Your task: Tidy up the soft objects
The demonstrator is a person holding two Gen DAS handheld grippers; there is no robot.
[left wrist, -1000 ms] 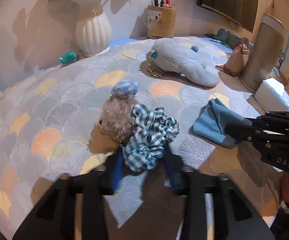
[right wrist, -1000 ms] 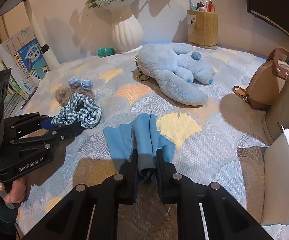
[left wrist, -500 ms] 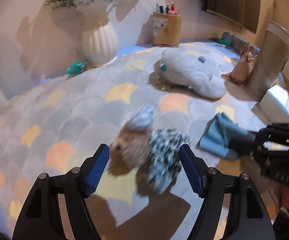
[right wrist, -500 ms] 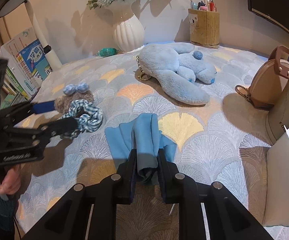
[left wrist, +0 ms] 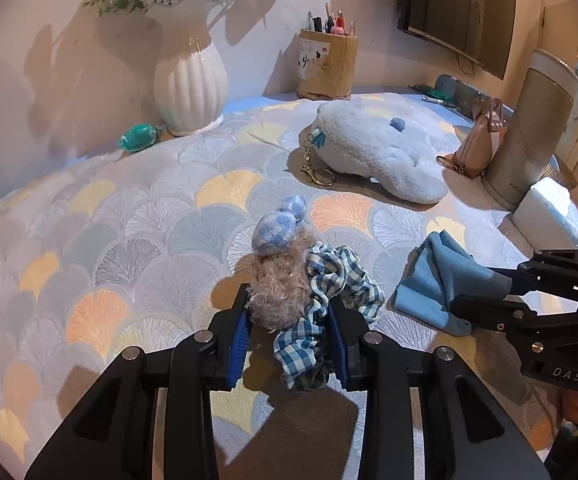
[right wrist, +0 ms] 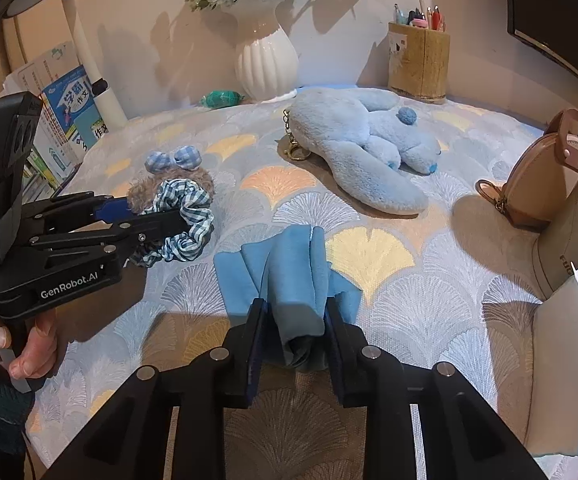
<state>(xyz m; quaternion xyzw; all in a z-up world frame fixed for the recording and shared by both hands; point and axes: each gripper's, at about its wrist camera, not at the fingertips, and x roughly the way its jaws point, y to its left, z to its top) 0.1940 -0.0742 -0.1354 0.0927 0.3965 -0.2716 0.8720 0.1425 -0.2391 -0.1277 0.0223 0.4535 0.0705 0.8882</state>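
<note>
A tan fuzzy scrunchie [left wrist: 277,292] with a blue checked bow [left wrist: 277,228] lies against a blue-and-white checked scrunchie [left wrist: 329,276] on the patterned bedspread [left wrist: 129,220]. My left gripper [left wrist: 289,308] is closing, its pads pressing on both from the sides; the right wrist view shows this gripper [right wrist: 157,212] at the left. My right gripper [right wrist: 295,308] has a bunched blue cloth [right wrist: 293,264] filling the gap between its jaws, which are opening. The left wrist view shows that gripper [left wrist: 473,286] and the cloth [left wrist: 429,280] at the right. A pale blue plush toy [right wrist: 353,144] lies farther back.
Along the back wall stand a white vase [left wrist: 189,80] and a pen holder [left wrist: 327,64]. A teal wrapped object [left wrist: 139,138] lies by the vase. A brown pouch [right wrist: 541,176] and a tall beige cylinder [left wrist: 529,128] stand at the right. Books [right wrist: 65,120] are at the left.
My left gripper opened wide, drew back, then closed around both scrunchies instead of only the checked one. My right gripper's jaws have widened a little around the blue cloth.
</note>
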